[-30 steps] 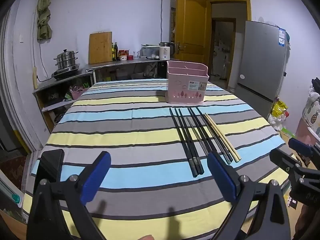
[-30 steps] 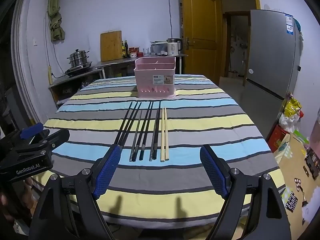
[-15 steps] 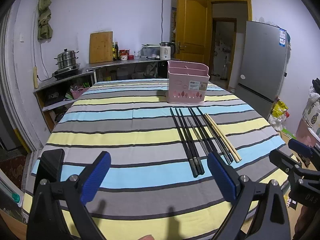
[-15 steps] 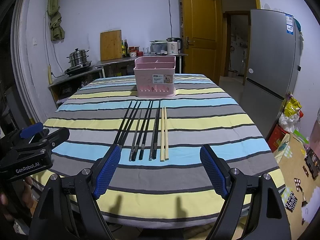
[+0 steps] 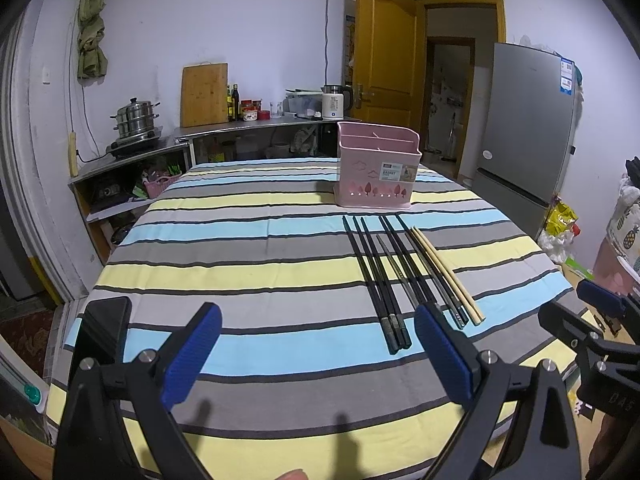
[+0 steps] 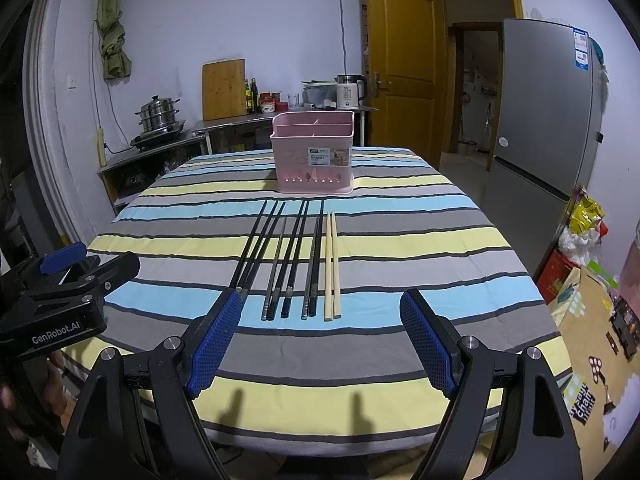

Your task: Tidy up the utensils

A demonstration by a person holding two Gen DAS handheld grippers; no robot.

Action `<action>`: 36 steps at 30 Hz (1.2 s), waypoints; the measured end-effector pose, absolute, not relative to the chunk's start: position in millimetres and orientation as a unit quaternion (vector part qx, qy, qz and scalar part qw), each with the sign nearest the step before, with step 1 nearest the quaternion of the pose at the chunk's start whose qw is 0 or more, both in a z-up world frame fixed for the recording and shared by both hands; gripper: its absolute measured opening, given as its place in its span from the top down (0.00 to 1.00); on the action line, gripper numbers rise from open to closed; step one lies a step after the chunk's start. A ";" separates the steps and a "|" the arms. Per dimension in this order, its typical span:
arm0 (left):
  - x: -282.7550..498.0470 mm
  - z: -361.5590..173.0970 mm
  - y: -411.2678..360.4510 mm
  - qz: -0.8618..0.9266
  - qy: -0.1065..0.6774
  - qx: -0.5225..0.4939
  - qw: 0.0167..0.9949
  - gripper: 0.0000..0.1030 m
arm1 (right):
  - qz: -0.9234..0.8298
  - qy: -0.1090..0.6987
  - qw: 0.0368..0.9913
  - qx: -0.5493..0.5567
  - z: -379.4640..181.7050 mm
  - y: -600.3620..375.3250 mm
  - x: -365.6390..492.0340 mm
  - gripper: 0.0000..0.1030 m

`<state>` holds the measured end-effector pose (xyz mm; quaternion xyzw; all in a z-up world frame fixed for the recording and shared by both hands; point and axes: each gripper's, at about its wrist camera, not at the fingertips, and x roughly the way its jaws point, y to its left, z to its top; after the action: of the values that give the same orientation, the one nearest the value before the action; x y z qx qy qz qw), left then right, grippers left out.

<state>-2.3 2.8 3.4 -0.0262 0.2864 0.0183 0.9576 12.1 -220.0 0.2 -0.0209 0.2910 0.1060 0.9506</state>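
Eight dark chopsticks [image 6: 280, 260] and two pale wooden ones [image 6: 332, 264] lie parallel mid-table; one pink holder [image 6: 313, 152] at twelve o'clock; left gripper [image 5: 318, 350] and right gripper [image 6: 320, 338] spread wide, empty.

The white label on the front of the pink utensil basket [image 6: 313, 152] is showing the word "BASKET", and the smaller print around it is too small to read. The side of the left gripper [image 6: 60, 276] is carrying the white letters "GenRobot.AI". The right gripper [image 5: 600, 334] is showing only part of a marking, "DAS".
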 end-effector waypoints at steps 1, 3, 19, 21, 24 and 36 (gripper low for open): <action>-2.1 3.4 2.7 0.018 0.286 -0.026 0.958 0.04 | 0.105 0.291 0.951 -0.021 0.3 -219.9 12.1 0.21; -1.7 3.5 2.3 0.018 0.286 -0.026 0.958 0.04 | 0.106 0.291 0.951 -0.021 0.1 -219.8 11.8 0.21; -4.5 2.4 2.5 0.018 0.286 -0.027 0.958 0.04 | 0.108 0.293 0.950 -0.021 -1.9 -216.9 10.6 0.21; -4.8 2.3 2.3 0.019 0.286 -0.027 0.958 0.04 | 0.109 0.293 0.950 -0.021 -1.8 -217.0 10.6 0.21; -4.9 2.2 2.6 0.019 0.286 -0.027 0.958 0.04 | 0.109 0.293 0.950 -0.021 -2.0 -216.5 9.6 0.21; -5.0 2.3 3.0 0.018 0.286 -0.027 0.958 0.04 | 0.109 0.293 0.950 -0.021 -2.0 -216.5 9.8 0.21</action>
<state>-5.0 3.0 2.3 -0.0275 0.2861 0.0178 0.9576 9.8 -216.5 -2.0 -0.0213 0.2933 0.1092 0.9495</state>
